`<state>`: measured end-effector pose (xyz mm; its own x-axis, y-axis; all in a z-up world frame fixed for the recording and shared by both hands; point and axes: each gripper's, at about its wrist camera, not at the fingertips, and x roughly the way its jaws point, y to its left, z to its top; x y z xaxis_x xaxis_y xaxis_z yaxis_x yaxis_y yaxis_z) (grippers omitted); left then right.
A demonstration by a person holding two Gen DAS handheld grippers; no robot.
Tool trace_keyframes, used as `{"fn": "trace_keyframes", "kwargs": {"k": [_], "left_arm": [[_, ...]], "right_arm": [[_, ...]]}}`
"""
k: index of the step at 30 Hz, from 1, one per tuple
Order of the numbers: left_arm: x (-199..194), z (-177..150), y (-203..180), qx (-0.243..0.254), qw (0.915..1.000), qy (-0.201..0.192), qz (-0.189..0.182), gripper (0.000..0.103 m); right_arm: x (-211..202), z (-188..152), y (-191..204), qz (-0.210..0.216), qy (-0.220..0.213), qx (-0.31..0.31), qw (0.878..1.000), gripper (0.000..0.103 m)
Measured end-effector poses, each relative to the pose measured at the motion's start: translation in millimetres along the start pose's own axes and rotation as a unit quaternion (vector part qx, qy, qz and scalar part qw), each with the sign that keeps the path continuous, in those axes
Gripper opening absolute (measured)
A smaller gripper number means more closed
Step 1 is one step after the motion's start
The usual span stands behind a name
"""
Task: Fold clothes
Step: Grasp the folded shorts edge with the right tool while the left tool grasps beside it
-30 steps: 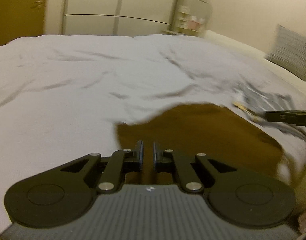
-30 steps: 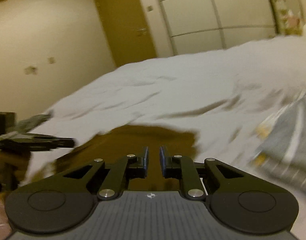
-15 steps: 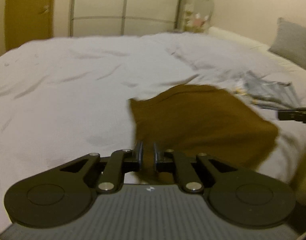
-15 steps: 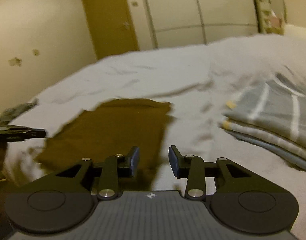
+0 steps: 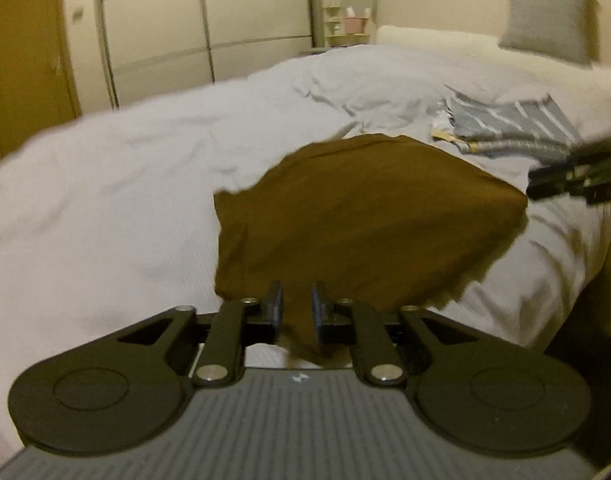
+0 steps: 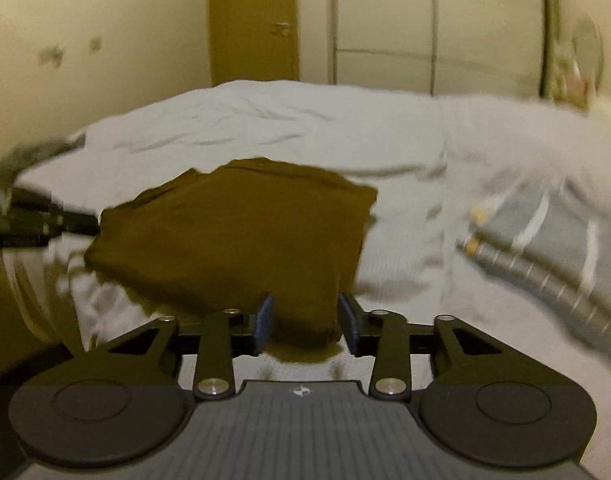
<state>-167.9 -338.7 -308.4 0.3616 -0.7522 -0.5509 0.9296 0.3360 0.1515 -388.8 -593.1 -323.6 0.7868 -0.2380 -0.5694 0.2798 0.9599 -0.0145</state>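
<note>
A brown garment [image 5: 365,220] lies folded and flat on the white bed [image 5: 105,200], near its front edge. My left gripper [image 5: 297,308] is at the garment's near left corner, with its fingers close together and brown cloth filling the narrow gap. In the right wrist view the same garment [image 6: 233,232] spreads ahead. My right gripper [image 6: 305,320] stands open, and the near right corner lies loose between its spread fingers. Each gripper shows blurred in the other's view: the right gripper [image 5: 573,176] and the left gripper [image 6: 45,224].
A stack of folded grey striped clothes [image 5: 513,128] lies on the bed to the right of the garment, also in the right wrist view [image 6: 545,248]. A grey pillow [image 5: 545,20] leans at the headboard. Wardrobe doors [image 5: 205,40] and a brown door [image 6: 253,20] stand beyond the bed.
The brown garment was carried forward and laid flat on the bed. My right gripper went from shut to open, releasing its corner. The left fingers have parted only slightly.
</note>
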Motion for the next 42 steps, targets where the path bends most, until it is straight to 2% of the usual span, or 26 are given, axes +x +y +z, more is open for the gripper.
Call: {"fn": "trace_keyframes", "kwargs": {"k": [3,5,8,10,12,14,20,26,35,40,42], "left_arm": [[-6.3,-2.1,-27.4,0.077,0.9968,-0.004,0.018,0.019],[-3.4,-4.1,-48.4,0.129,0.9913,-0.003,0.028,0.021],[19.5,-11.3,-77.8,0.215,0.9750,0.014,0.055,0.022],[34.6,-17.8,-83.2,0.232,0.9704,0.032,0.058,0.021],[38.3,-17.0,-79.0,0.213,0.9751,0.034,0.052,0.021],[36.5,-13.2,-75.0,0.199,0.9782,0.033,0.049,0.021],[28.9,-5.8,-72.6,0.201,0.9783,0.028,0.042,0.024],[30.9,-8.6,-70.0,0.186,0.9806,0.052,0.033,0.023],[23.6,-9.5,-71.3,0.193,0.9792,0.053,0.037,0.023],[15.6,-5.3,-82.5,0.208,0.9767,0.039,0.036,0.024],[12.6,-3.6,-88.1,0.216,0.9752,0.033,0.034,0.029]], "right_arm": [[-10.1,0.0,21.9,-0.022,-0.002,-0.077,0.997,0.046],[-6.6,-1.7,40.0,-0.034,0.002,-0.133,0.990,0.048],[6.6,-7.8,65.1,-0.051,0.017,-0.217,0.975,0.051],[19.9,-13.1,77.5,-0.062,0.035,-0.264,0.962,0.052],[34.0,-16.5,77.4,-0.074,0.057,-0.271,0.958,0.051],[33.6,-14.2,73.9,-0.069,0.055,-0.254,0.963,0.051],[26.7,-11.8,79.6,-0.072,0.038,-0.287,0.954,0.063],[45.0,-7.2,73.1,-0.051,0.090,-0.247,0.963,0.063],[45.5,-7.4,70.6,-0.046,0.093,-0.232,0.967,0.064],[46.3,-7.5,68.7,-0.041,0.093,-0.228,0.968,0.066],[46.8,-7.3,67.8,-0.039,0.093,-0.226,0.969,0.067]]}}
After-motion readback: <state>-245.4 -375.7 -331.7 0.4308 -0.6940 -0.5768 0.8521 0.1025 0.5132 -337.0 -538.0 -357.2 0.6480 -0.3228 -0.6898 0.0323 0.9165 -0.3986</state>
